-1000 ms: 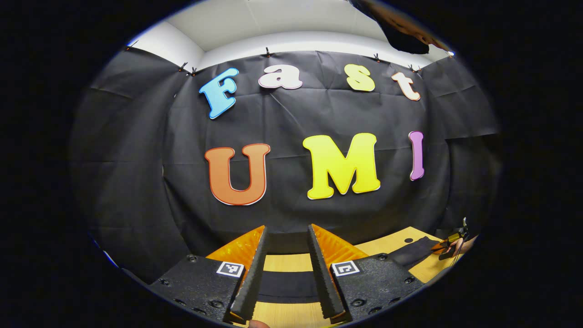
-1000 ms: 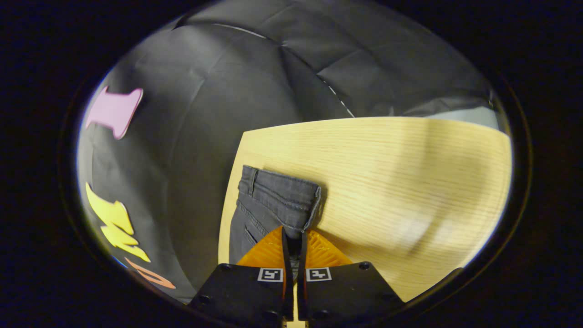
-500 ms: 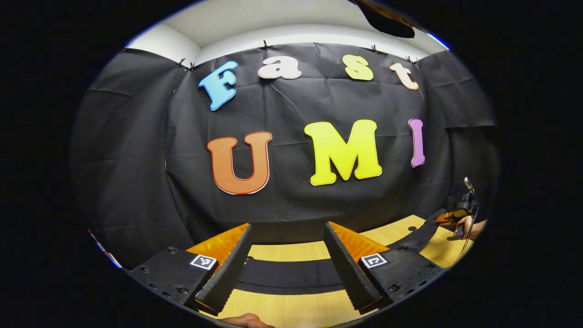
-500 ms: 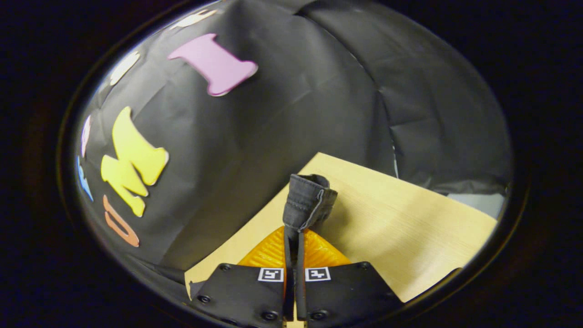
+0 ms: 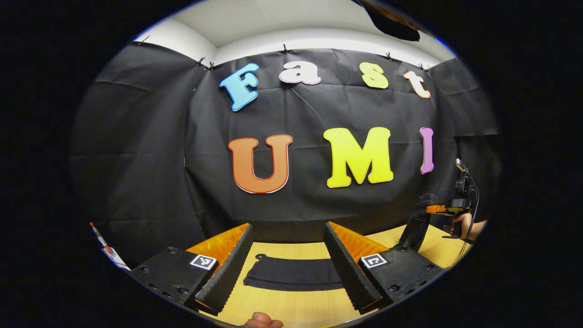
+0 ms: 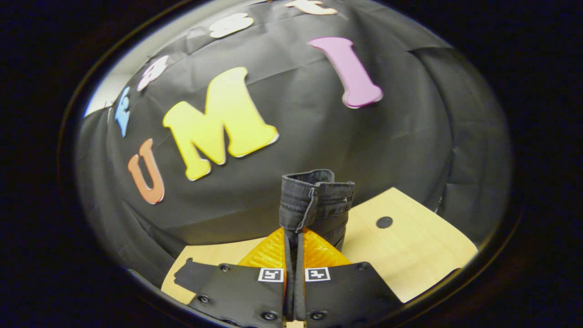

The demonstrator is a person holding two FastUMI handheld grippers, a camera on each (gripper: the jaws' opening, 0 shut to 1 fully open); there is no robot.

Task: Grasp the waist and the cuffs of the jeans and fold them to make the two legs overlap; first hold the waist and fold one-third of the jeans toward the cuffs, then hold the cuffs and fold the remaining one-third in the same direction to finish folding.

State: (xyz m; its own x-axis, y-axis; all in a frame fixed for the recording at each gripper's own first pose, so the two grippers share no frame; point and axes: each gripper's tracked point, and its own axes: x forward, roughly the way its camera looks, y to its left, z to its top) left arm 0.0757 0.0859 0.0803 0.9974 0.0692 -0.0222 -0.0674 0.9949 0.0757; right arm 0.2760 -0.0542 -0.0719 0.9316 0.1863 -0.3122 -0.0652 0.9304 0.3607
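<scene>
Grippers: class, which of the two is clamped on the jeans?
The right gripper: its fingers are shut on the lifted waistband. The left gripper is open above the jeans on the table.

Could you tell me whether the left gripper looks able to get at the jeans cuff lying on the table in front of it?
Probably yes: the left gripper is open, and the cuff lies flat on the table between its fingers with nothing in the way.

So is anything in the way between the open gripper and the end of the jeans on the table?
Nothing visible is. The left gripper is open, and the flat end of the jeans lies on the bare table right between and ahead of its fingers.
</scene>
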